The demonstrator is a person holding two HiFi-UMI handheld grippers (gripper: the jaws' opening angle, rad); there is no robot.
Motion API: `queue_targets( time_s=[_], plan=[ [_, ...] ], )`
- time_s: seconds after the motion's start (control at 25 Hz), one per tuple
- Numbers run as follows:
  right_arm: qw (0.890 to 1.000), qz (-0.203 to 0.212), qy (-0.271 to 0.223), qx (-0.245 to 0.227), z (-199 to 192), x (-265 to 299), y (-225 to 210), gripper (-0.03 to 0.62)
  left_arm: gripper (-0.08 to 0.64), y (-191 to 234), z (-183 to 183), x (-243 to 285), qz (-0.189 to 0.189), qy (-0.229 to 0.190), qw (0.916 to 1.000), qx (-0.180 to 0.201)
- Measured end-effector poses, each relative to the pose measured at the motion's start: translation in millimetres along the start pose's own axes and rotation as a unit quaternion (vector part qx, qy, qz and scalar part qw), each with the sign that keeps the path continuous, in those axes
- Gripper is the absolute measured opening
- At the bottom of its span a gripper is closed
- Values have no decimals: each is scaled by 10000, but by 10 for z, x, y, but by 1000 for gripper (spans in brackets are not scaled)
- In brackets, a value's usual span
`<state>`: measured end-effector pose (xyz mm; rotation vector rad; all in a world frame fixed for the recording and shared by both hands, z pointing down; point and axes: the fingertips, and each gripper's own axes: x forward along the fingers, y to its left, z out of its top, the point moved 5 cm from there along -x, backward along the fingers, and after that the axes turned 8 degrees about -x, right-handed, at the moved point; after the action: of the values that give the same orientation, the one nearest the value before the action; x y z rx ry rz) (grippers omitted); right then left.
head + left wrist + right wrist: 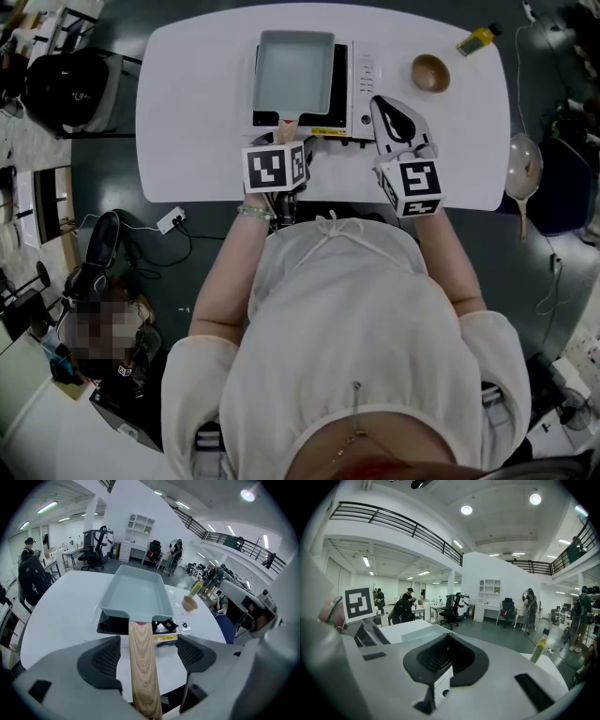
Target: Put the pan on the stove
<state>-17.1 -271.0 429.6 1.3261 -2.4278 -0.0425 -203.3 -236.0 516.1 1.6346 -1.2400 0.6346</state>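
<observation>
Head view: one pan [294, 70] sits on the one stove [361, 89] at 12 o'clock on the worktop [187, 112], one bowl [430, 72] at 2 o'clock; left gripper view: the left gripper [145, 656] has its fingers [103, 660] spread clear of the pan's handle [143, 677]; right gripper view: the right gripper [446, 660] has its fingers [436, 656] pressed together.

left gripper [146, 652]: fingers apart, tilted down | right gripper [446, 660]: fingers together, near level
</observation>
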Motion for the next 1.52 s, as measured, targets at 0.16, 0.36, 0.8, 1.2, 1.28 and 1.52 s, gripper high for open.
queue_targets(
  time_s=[0.16,0.36,0.8,1.2,1.28,1.52],
  plan=[
    [10000,17,-65,-57,63,0,63,8,373,-66,191,-216,57,-587,9979,266],
    [9998,-48,-132,-132,149,-35,85,8,358,-139,396,-529,-19,-1430,9874,682],
    [9984,-236,-458,-220,410,-118,146,8,20,-293,735,-1235,-392,-3095,9354,1663],
    [9931,-444,-1063,-226,755,-183,193,8,20,-240,1001,-1851,-1487,-4364,8498,2553],
    [9924,-414,-1141,-223,790,-189,223,6,20,-215,1012,-1904,-1566,-4490,8364,2727],
    [9910,-302,-1230,-438,863,-201,372,6,20,-70,1004,-1924,-1501,-4591,8244,2952]
  ],
)
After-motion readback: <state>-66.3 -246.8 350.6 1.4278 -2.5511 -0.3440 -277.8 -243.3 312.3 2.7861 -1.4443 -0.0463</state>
